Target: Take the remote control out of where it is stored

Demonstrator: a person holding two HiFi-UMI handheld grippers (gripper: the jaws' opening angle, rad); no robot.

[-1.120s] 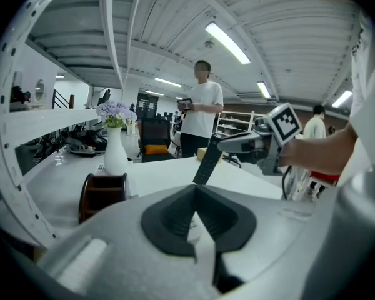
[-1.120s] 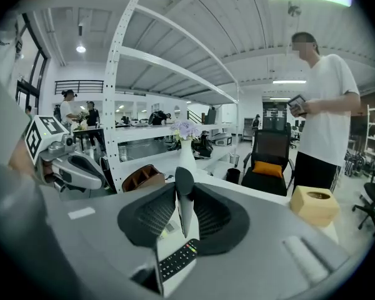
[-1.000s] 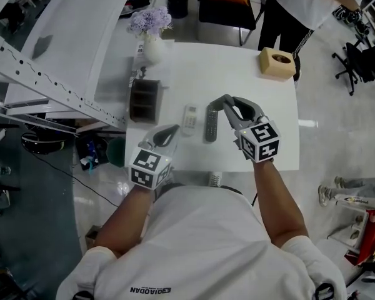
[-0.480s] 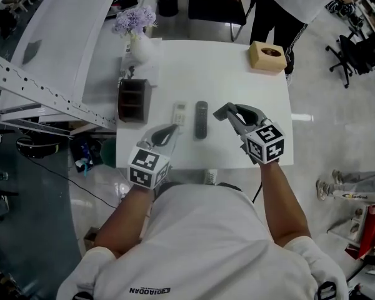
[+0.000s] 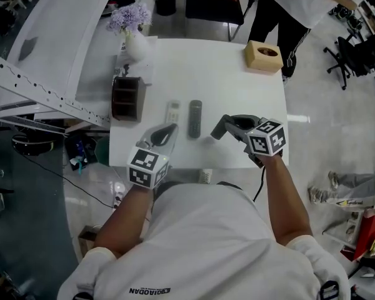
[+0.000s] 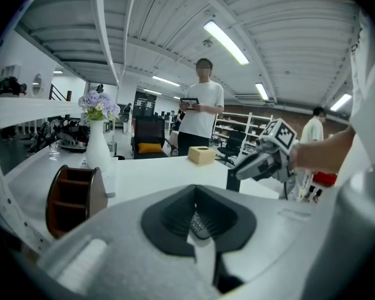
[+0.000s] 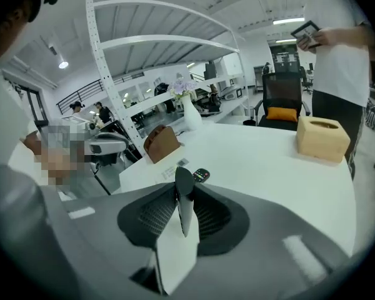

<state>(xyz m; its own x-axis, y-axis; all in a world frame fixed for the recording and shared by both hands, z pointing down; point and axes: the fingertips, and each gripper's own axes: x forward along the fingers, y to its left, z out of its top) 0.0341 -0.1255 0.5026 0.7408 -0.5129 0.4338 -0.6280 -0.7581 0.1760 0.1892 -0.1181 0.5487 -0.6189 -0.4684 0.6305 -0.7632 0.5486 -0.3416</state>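
Note:
A dark remote and a white remote lie side by side on the white table. An empty brown wooden holder stands to their left. My right gripper hovers low just right of the dark remote, jaws together and empty. My left gripper sits near the table's front edge below the white remote, shut and empty. In the left gripper view the dark remote shows just past my left gripper. The right gripper view has the dark remote's end beyond my right gripper.
A white vase with purple flowers stands at the back left, a tan tissue box at the back right corner. A person stands behind the table by a black chair. A white shelf frame runs along the left.
My right gripper has pulled back from the dark remote toward me and sunk lower, turning as it went. The left gripper has shifted slightly. Both remotes stay flat on the table.

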